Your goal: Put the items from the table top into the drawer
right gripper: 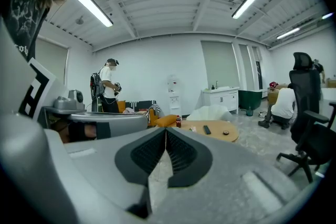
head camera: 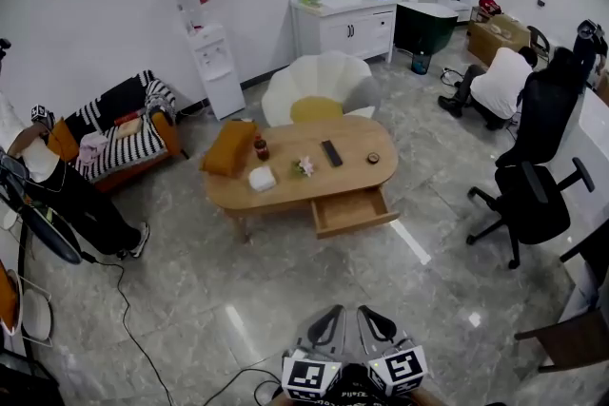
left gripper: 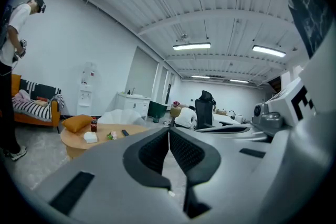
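The left gripper point(left gripper: 169, 131) has its jaws pressed together with nothing between them, and the right gripper point(right gripper: 165, 131) is likewise closed tip to tip and empty. In the head view both sit side by side at the bottom edge, over bare grey floor and pointing toward the table, well apart from it.

Further out stands the oval wooden coffee table point(head camera: 352, 181). Its drawer point(head camera: 354, 212) is pulled out on the near side, and what shows of the inside looks empty.

All the items lie on the table top:
- an orange cushion point(head camera: 229, 147) at the left end
- a small dark bottle with a red cap point(head camera: 261, 148) just beside the cushion
- a white tissue pack point(head camera: 262, 179) nearer the front edge
- a small flower-like thing point(head camera: 304, 167) near the middle
- a black remote control point(head camera: 331, 153) to the right of the flower-like thing
- a small round dark object point(head camera: 373, 158) toward the right end

By my reading the task has barely begun. The drawer is open and ready, but nothing has been picked up or put in. What is left is to reach the table, then lift each item in turn and set it in the drawer. The cushion looks too bulky for that space.
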Demonstrator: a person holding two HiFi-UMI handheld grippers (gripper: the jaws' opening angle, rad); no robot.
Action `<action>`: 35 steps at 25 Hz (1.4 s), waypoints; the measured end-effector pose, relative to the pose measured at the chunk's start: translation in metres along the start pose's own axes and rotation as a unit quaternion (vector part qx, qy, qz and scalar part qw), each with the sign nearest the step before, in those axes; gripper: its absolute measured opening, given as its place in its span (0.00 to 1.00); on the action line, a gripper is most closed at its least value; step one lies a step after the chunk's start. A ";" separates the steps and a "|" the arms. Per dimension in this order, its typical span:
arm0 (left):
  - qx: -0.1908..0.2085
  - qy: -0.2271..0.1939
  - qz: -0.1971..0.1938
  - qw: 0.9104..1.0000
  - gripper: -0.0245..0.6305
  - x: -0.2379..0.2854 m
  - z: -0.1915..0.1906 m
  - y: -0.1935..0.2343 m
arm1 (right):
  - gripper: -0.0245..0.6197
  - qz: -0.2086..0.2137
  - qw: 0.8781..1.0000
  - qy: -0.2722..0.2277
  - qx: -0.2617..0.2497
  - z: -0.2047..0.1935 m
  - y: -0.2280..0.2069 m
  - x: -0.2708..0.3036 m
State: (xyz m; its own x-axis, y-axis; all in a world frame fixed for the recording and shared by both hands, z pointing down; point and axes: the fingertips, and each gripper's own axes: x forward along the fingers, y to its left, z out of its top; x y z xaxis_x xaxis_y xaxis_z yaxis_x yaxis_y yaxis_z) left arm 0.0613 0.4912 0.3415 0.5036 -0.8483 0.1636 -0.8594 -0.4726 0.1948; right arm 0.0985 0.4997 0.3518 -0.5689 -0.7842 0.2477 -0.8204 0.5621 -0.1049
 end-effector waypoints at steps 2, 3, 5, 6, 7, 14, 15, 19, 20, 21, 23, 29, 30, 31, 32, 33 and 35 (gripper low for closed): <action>0.003 -0.001 -0.006 1.000 0.06 0.013 0.005 0.013 | 0.04 -0.002 1.000 -0.005 -0.002 0.008 -0.005 0.018; 0.005 -0.001 -0.009 1.000 0.06 0.019 0.009 0.020 | 0.04 -0.006 1.000 -0.005 0.000 0.011 -0.008 0.027; 0.007 -0.002 -0.012 1.000 0.06 0.029 0.016 0.036 | 0.04 -0.016 1.000 -0.006 0.005 0.016 -0.014 0.045; 0.006 -0.002 -0.012 1.000 0.06 0.032 0.019 0.044 | 0.04 -0.020 1.000 -0.006 0.005 0.017 -0.015 0.053; 0.006 -0.001 -0.013 1.000 0.06 0.036 0.020 0.052 | 0.04 -0.021 1.000 -0.004 0.003 0.018 -0.015 0.061; 0.011 0.006 -0.030 0.999 0.06 0.057 0.027 0.094 | 0.05 -0.027 0.999 0.014 -0.010 0.026 -0.007 0.107; 0.011 0.008 -0.033 0.999 0.06 0.059 0.028 0.098 | 0.05 -0.031 0.999 0.015 -0.009 0.027 -0.007 0.111; 0.025 0.007 -0.058 0.998 0.06 0.068 0.034 0.099 | 0.05 -0.038 0.999 0.019 -0.018 0.030 -0.008 0.125; 0.029 0.006 -0.064 0.998 0.06 0.070 0.036 0.099 | 0.05 -0.038 0.999 0.019 -0.021 0.030 -0.007 0.129; 0.031 0.004 -0.066 0.997 0.06 0.071 0.037 0.099 | 0.05 -0.037 0.999 0.019 -0.024 0.031 -0.006 0.131; 0.027 0.004 -0.063 0.998 0.06 0.072 0.037 0.104 | 0.05 -0.035 0.999 0.019 -0.023 0.033 -0.004 0.135; -0.005 0.009 -0.038 0.999 0.06 0.075 0.034 0.128 | 0.05 -0.038 0.999 0.021 -0.008 0.033 -0.006 0.144; -0.009 0.009 -0.033 0.999 0.06 0.074 0.033 0.132 | 0.05 -0.039 0.999 0.021 -0.008 0.033 -0.007 0.145; -0.011 0.009 -0.027 1.000 0.06 0.074 0.031 0.135 | 0.05 -0.040 0.999 0.021 -0.007 0.032 -0.008 0.147; -0.014 0.010 -0.022 1.000 0.06 0.074 0.030 0.138 | 0.05 -0.039 0.999 0.021 -0.004 0.031 -0.009 0.149; -0.018 0.012 -0.018 1.000 0.06 0.075 0.030 0.141 | 0.05 -0.036 0.999 0.023 0.001 0.030 -0.009 0.152; -0.025 0.016 -0.012 1.000 0.06 0.078 0.028 0.146 | 0.05 -0.027 0.999 0.031 0.008 0.028 -0.008 0.158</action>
State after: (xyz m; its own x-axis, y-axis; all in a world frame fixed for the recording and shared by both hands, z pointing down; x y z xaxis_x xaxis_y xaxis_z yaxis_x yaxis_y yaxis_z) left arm -0.0273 0.3498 0.3557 0.5267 -0.8289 0.1883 -0.8424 -0.4794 0.2462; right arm 0.0136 0.3643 0.3646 -0.5191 -0.7952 0.3133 -0.8512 0.5141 -0.1055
